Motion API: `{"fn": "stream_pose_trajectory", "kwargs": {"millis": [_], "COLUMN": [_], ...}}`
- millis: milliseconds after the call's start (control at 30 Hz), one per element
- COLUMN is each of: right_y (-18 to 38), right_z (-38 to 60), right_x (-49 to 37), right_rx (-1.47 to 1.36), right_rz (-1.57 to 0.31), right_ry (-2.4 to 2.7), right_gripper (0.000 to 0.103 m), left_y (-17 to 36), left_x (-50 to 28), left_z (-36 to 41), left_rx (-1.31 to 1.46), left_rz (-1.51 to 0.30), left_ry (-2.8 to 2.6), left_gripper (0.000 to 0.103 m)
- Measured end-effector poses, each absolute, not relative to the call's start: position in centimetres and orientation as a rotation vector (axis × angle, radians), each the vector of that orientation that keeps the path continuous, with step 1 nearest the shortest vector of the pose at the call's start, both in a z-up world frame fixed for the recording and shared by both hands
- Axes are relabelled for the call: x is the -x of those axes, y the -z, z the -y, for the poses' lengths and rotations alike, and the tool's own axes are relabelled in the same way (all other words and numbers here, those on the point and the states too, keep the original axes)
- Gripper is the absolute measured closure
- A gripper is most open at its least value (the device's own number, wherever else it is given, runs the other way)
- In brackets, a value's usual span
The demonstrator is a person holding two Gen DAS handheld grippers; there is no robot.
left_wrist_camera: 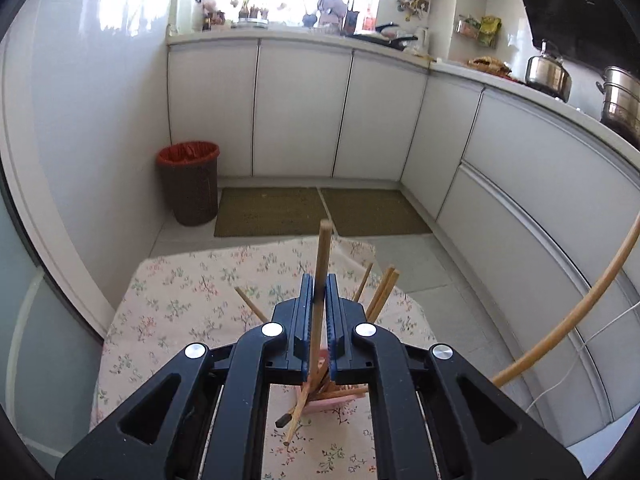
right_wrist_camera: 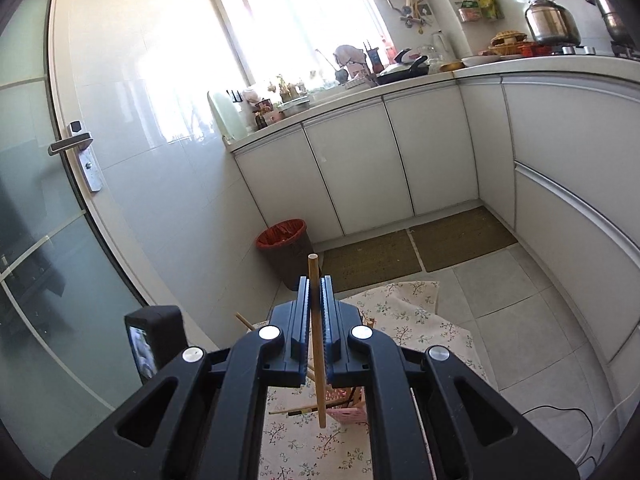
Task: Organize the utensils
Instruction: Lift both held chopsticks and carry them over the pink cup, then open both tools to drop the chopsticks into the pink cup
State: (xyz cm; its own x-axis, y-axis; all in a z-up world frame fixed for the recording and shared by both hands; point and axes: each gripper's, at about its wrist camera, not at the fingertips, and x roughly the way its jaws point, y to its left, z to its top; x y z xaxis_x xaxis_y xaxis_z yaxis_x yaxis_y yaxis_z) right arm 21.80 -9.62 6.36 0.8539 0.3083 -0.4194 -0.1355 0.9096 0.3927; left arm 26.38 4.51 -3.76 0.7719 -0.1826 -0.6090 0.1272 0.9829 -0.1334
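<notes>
My left gripper [left_wrist_camera: 319, 280] is shut on a wooden chopstick [left_wrist_camera: 324, 248] that stands nearly upright between the blue pads, its lower end hanging above the floral cloth [left_wrist_camera: 180, 300]. Beneath it a pink holder [left_wrist_camera: 332, 402] carries several chopsticks [left_wrist_camera: 382, 292] that fan out at angles. My right gripper [right_wrist_camera: 316, 280] is likewise shut on a lighter wooden chopstick [right_wrist_camera: 314, 268], held upright above the same pink holder [right_wrist_camera: 352, 412] and cloth [right_wrist_camera: 408, 320]. The left gripper's camera body [right_wrist_camera: 154, 344] shows to the right gripper's left. A long wooden stick [left_wrist_camera: 580, 300] curves along the right edge of the left wrist view.
A brown bin with a red liner [left_wrist_camera: 190, 184] stands on the floor by the wall, beside two green mats [left_wrist_camera: 272, 212]. White cabinets run along the back and right, with a kettle [left_wrist_camera: 548, 70] and pans on the counter. A frosted glass door [right_wrist_camera: 60, 240] is at left; a cable [right_wrist_camera: 560, 412] lies on the tiles.
</notes>
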Motion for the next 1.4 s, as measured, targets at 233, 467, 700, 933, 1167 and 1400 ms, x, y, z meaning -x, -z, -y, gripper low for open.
{"fn": "stream_pose_trajectory", "kwargs": {"millis": [233, 467, 700, 933, 1167, 1400], "right_y": [-2.8, 0.0, 3.6, 2.8, 1.7, 2.4], "right_z": [8.5, 6.8, 5.1, 6.4, 8.7, 10.5], "right_x": [-25.7, -27.3, -29.1, -26.6, -19.8, -13.1], "right_rx": [-0.352, -0.299, -0.277, -0.258, -0.192, -0.170], "right_rz": [-0.535, -0.551, -0.582, -0.550, -0.550, -0.614], "right_ry": [-0.207, -0.182, -0.213, -0.128, -0.005, 0.118], "right_gripper": [0.097, 0.097, 0.081, 0.055, 0.016, 0.007], "left_y": [4.0, 2.7, 3.1, 0.8, -0.9, -1.2], "left_x": [-25.5, -24.7, -24.3, -21.5, -16.5, -10.4], "left_z": [-8.2, -11.0, -11.7, -10.3, -7.8, -5.2], "left_rx": [0.246, 0.334, 0.327, 0.160, 0.046, 0.040], "left_rz": [-0.623, -0.560, -0.547, -0.450, -0.418, -0.439], "left_ry": [0.105, 0.037, -0.020, -0.174, -0.280, -0.195], "left_gripper": [0.076, 0.064, 0.037, 0.007, 0.007, 0.007]}}
